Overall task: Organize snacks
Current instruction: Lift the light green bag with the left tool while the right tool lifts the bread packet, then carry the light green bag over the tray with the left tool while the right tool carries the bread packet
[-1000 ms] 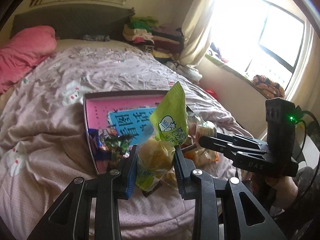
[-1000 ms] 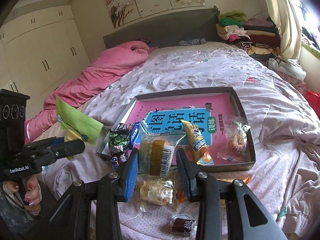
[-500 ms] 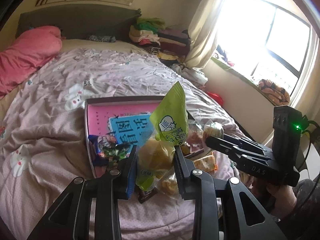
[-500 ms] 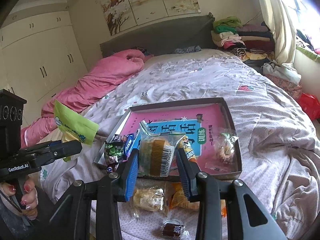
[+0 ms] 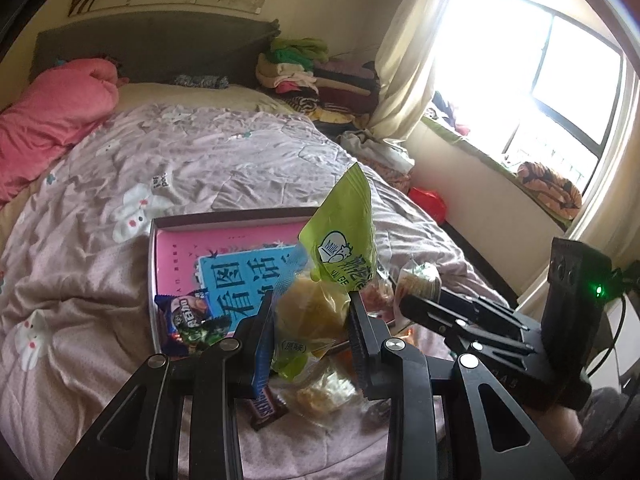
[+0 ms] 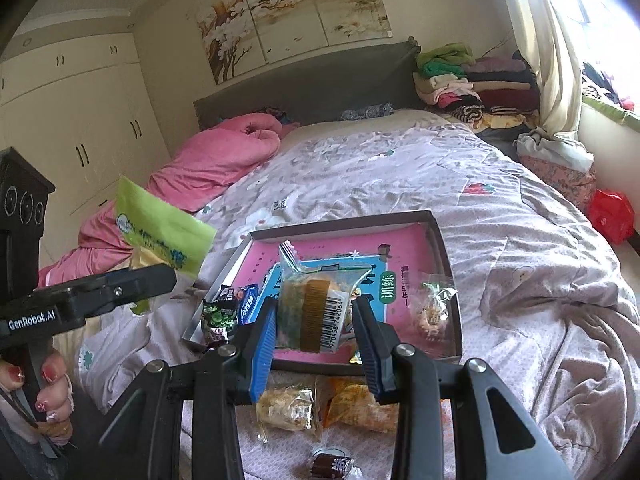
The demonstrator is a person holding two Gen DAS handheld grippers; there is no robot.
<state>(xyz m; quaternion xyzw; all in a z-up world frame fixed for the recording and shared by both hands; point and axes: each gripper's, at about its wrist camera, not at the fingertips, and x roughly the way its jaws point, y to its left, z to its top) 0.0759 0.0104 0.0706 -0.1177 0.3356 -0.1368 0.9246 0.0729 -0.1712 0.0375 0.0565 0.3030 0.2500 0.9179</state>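
My left gripper [image 5: 312, 320] is shut on a green bread packet [image 5: 332, 276], held upright above the bed; the same packet [image 6: 160, 236] sticks up from that gripper at the left of the right wrist view. My right gripper [image 6: 316, 316] is shut on a clear cake packet [image 6: 316, 308] with a barcode, held over the near edge of the shallow grey box [image 6: 444, 248]. The box [image 5: 154, 280] lies on the bed with a pink and blue book inside. It holds small candy packets [image 6: 224, 312] at its left and a clear snack bag [image 6: 434, 308] at its right.
Loose snacks lie on the quilt before the box: a clear pastry packet [image 6: 286, 404], an orange packet [image 6: 360, 400], a dark chocolate [image 6: 332, 464] and a Snickers bar [image 5: 266, 406]. A pink duvet [image 6: 216, 164] and piled clothes [image 6: 468, 84] sit farther back. A person's hand [image 6: 48, 392] grips the left handle.
Both grippers have risen and drawn back a little with their packets still held, so the box and loose snacks sit lower and farther in view. No grip has changed.
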